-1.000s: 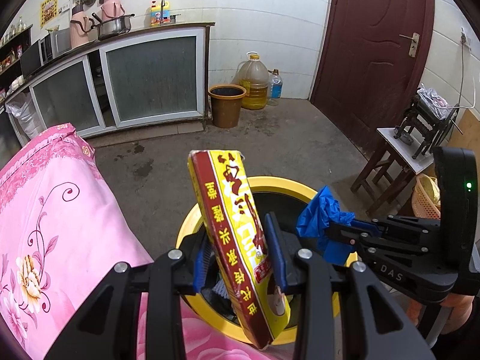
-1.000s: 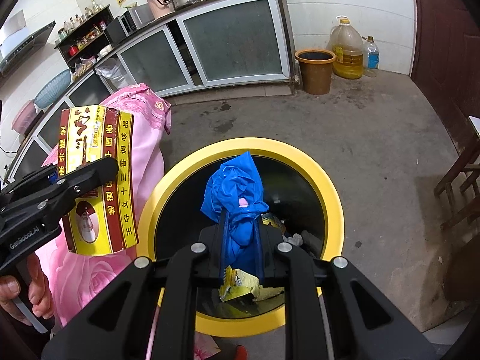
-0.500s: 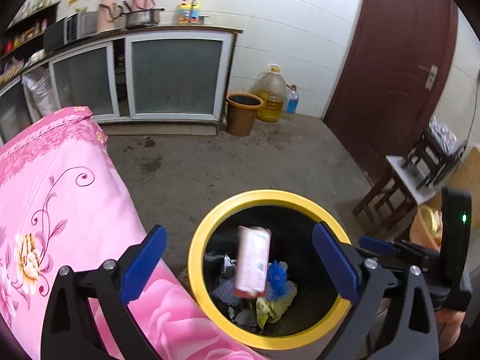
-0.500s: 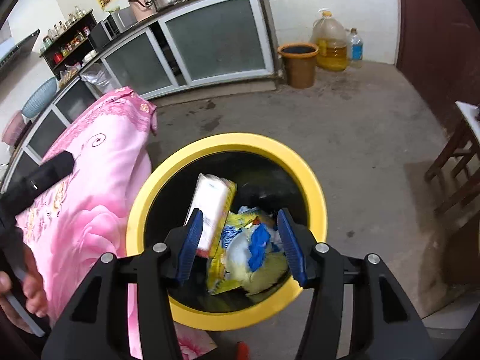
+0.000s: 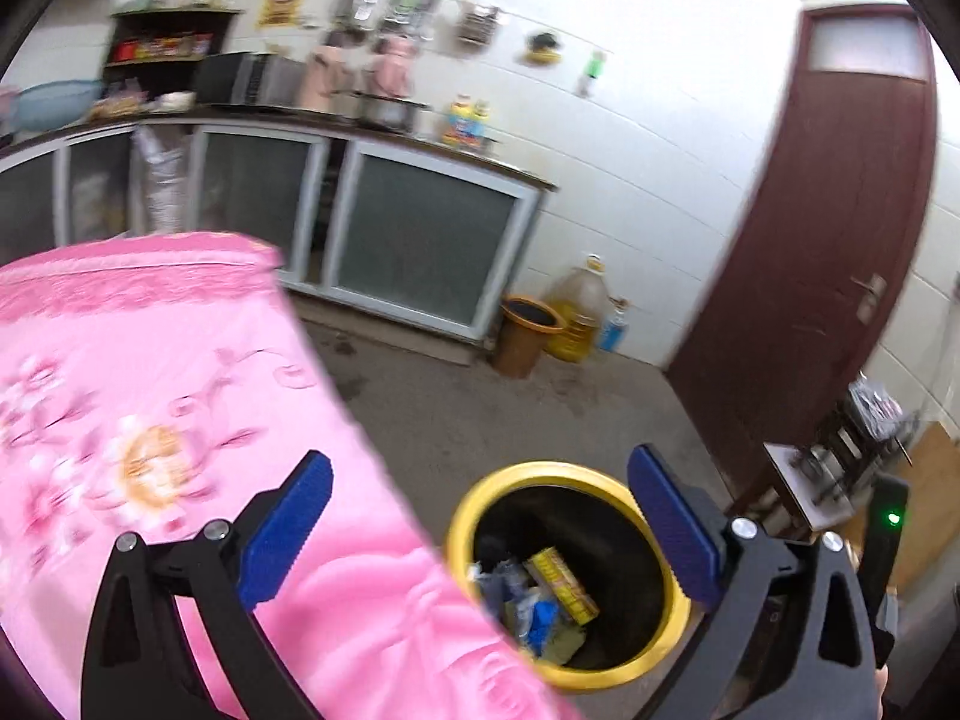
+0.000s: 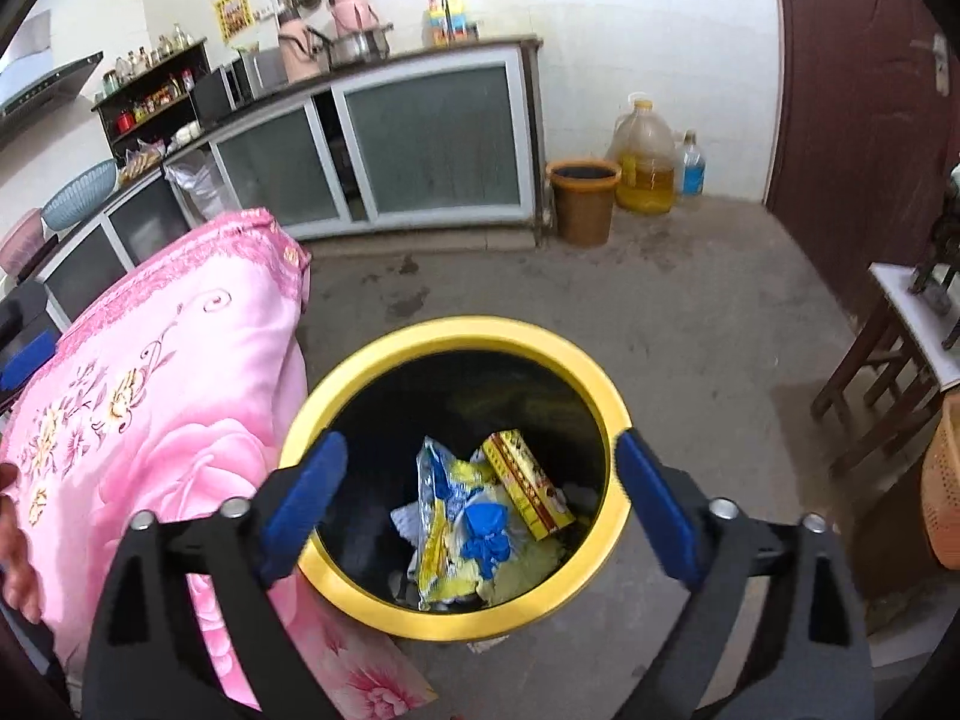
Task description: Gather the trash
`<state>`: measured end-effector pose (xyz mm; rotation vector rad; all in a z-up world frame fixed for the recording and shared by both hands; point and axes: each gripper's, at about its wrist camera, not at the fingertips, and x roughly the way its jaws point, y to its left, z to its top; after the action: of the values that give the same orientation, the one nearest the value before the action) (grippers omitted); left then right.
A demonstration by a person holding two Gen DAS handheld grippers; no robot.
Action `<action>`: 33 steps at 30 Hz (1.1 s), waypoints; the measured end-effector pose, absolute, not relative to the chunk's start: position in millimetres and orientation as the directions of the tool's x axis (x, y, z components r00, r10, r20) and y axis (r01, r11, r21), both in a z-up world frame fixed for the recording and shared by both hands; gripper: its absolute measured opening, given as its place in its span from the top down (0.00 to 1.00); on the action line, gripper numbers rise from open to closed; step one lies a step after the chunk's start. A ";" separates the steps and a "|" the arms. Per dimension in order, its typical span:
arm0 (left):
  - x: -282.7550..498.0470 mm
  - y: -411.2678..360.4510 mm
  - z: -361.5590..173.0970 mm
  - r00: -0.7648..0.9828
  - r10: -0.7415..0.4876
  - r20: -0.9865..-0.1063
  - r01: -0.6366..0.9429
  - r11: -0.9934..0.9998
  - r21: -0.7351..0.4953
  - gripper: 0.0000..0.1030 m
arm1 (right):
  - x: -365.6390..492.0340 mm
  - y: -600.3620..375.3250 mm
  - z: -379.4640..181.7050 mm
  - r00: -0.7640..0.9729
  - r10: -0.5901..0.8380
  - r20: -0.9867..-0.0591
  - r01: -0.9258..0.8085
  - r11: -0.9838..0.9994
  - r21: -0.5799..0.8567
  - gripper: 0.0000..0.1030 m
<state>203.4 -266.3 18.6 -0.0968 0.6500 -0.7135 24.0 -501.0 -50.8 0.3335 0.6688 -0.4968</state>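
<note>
Since the earlier frames, the red-and-yellow box [image 6: 528,483] and the blue glove [image 6: 487,537] have dropped into the yellow-rimmed bin [image 6: 456,330]. The left gripper [image 5: 480,531] now hangs spread and empty over the pink floral cloth [image 5: 150,396] and the bin's near rim. The right gripper [image 6: 480,501] has just been opening; its fingers [image 6: 303,501] straddle the bin, nothing between them, with the trash lying below.

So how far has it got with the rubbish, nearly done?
Done: the red-and-yellow box and the blue wad lie in the yellow-rimmed bin with other wrappers. In hand: nothing; the left gripper and right gripper have just been opening and stand wide and empty. Left: no more trash shows on the pink cloth, though only part is in view.
</note>
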 end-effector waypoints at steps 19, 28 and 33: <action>91.8 -61.8 37.1 0.876 -0.286 -0.388 0.295 0.955 -0.036 0.08 | -29.7 -346.9 11.7 0.832 -0.470 -0.294 0.492 0.870 0.000 0.08; 28.0 -12.3 36.1 0.950 -0.092 -0.297 0.093 0.996 -0.012 0.08 | -57.9 -297.3 26.3 0.866 -0.459 -0.200 0.464 0.885 -0.021 0.07; 8.7 14.8 41.0 0.953 -0.160 -0.257 0.124 0.981 -0.150 0.08 | -75.3 -274.6 28.5 0.879 -0.450 -0.156 0.449 0.892 -0.042 0.07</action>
<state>8.7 14.8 41.0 -0.1329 0.2721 -0.1449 -75.3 -274.6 28.5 -0.0051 0.1634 -0.4685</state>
